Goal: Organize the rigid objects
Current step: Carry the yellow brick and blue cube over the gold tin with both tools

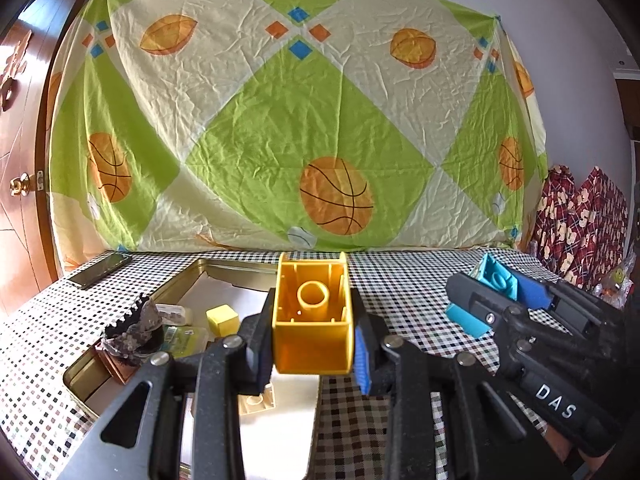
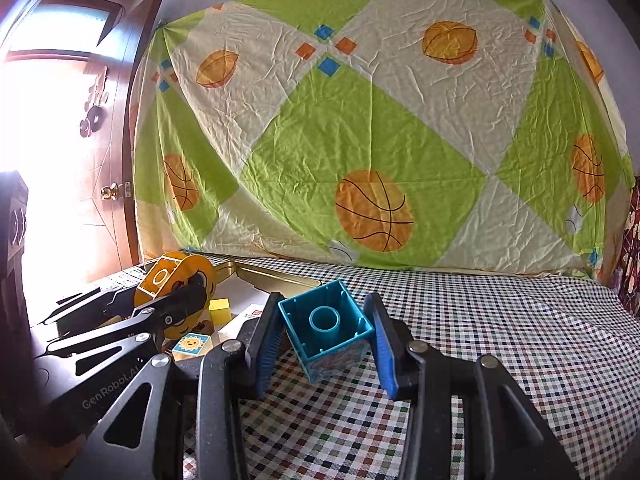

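Observation:
My left gripper (image 1: 312, 344) is shut on a yellow hollow block (image 1: 312, 312), its open underside facing the camera, held above a metal tray (image 1: 192, 276). In the right wrist view, my right gripper (image 2: 326, 340) is shut on a teal hollow block (image 2: 328, 332), which sits tilted between the blue pads over the checkered tablecloth (image 2: 500, 340). The right gripper (image 1: 496, 296) with the teal block (image 1: 494, 280) shows at the right of the left wrist view. The left gripper (image 2: 160, 292) with the yellow block (image 2: 176, 284) shows at the left of the right wrist view.
The tray holds a small yellow cube (image 1: 222, 318), a clear plastic box (image 1: 174, 314), a dark toothed object (image 1: 132, 328) and a beige block (image 1: 256, 400). A sun-print block (image 2: 192, 344) lies there too. A phone (image 1: 98, 270) lies back left. A patterned sheet (image 1: 300, 120) hangs behind.

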A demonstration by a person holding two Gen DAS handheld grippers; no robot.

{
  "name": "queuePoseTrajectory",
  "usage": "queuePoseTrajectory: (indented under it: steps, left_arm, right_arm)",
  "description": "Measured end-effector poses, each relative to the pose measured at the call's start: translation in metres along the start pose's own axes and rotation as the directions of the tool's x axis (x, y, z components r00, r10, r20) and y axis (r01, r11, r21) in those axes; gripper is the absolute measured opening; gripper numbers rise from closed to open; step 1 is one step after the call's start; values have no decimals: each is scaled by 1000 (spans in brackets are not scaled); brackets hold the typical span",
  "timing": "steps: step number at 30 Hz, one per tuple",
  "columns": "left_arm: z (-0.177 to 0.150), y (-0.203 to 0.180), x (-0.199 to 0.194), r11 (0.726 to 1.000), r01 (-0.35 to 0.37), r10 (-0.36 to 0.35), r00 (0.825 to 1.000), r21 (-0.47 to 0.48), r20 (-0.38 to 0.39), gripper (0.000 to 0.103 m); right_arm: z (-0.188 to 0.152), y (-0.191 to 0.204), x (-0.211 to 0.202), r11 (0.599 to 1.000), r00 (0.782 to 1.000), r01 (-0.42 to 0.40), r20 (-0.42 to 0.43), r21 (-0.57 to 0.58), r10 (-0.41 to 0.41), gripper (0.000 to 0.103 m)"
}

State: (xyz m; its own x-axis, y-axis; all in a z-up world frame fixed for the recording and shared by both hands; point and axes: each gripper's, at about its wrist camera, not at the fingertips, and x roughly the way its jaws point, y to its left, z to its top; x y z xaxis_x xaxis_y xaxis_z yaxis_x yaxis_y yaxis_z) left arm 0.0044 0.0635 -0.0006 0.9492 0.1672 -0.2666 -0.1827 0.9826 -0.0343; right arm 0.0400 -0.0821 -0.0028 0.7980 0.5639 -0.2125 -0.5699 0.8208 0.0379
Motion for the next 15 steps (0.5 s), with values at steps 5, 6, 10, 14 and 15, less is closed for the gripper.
queuePoseTrajectory:
  steps: [5, 6, 10, 14, 15]
  left_arm:
    - [0, 11, 1, 1000, -18, 18, 1000, -19, -5, 31]
    - [0, 14, 1, 999, -21, 21, 1000, -24, -6, 31]
    - [0, 20, 1, 999, -35, 35, 999, -27, -4, 31]
    - [0, 29, 1, 998, -44, 44, 999, -37, -5, 31]
    - [0, 30, 1, 998, -47, 46, 999, -39, -6, 31]
  right_arm:
    - [1, 8, 3, 1000, 1000, -14, -2, -11, 14, 44]
    - [1, 9, 4, 1000, 1000, -17, -3, -13, 17, 44]
    - [1, 16, 8, 999, 1000, -28, -10, -23, 28, 44]
    - [2, 23, 11, 999, 999, -38, -12, -33, 37, 44]
    - [1, 25, 11, 999, 999, -40, -12, -35, 40, 44]
